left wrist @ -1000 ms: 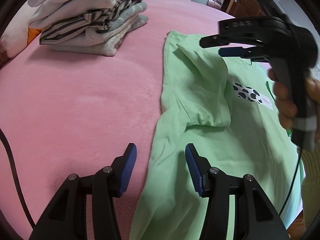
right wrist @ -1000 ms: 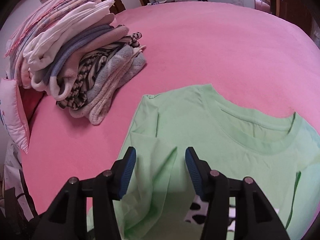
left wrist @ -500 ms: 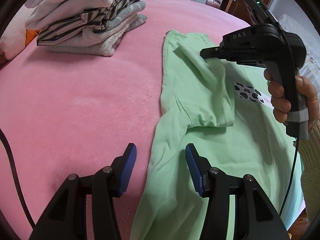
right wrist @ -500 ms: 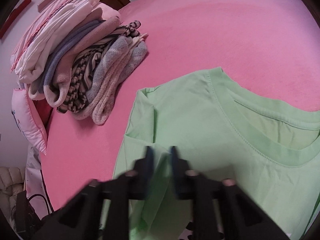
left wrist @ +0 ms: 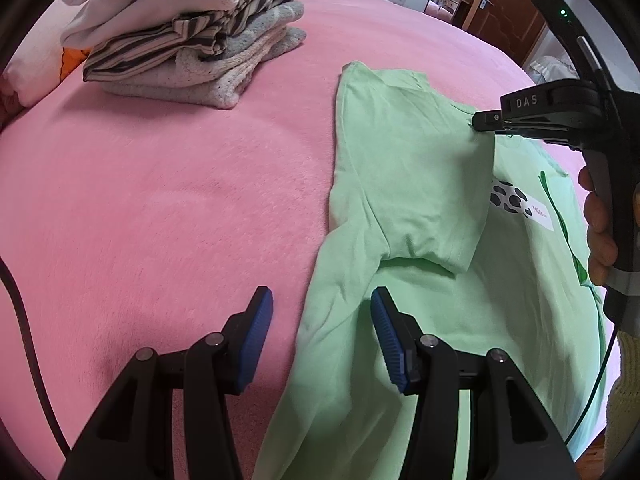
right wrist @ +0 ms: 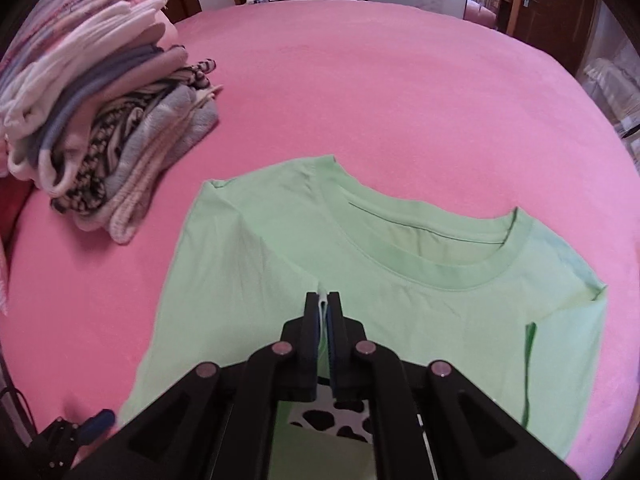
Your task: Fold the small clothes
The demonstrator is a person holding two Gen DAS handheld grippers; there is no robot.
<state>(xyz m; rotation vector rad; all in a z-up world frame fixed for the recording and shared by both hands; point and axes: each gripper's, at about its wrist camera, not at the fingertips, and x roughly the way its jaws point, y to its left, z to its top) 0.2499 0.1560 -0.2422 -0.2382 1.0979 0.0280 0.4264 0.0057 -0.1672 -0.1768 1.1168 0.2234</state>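
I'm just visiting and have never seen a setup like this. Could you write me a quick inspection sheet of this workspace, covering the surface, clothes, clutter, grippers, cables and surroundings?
Surface: pink blanket, soft, spread wide.
Job's things: green T-shirt lying flat, one sleeve folded over its front; stack of folded clothes beside it, apart from it.
Clutter: nothing seen.
Grippers: left gripper open, above the shirt's side edge, holding nothing; right gripper with a fold of the sleeve between its pads, jaws easing open; a hand holds its handle.
Cables: dark cable at the left edge; thin green cable below the right gripper.
Surroundings: wooden door, pale walls.
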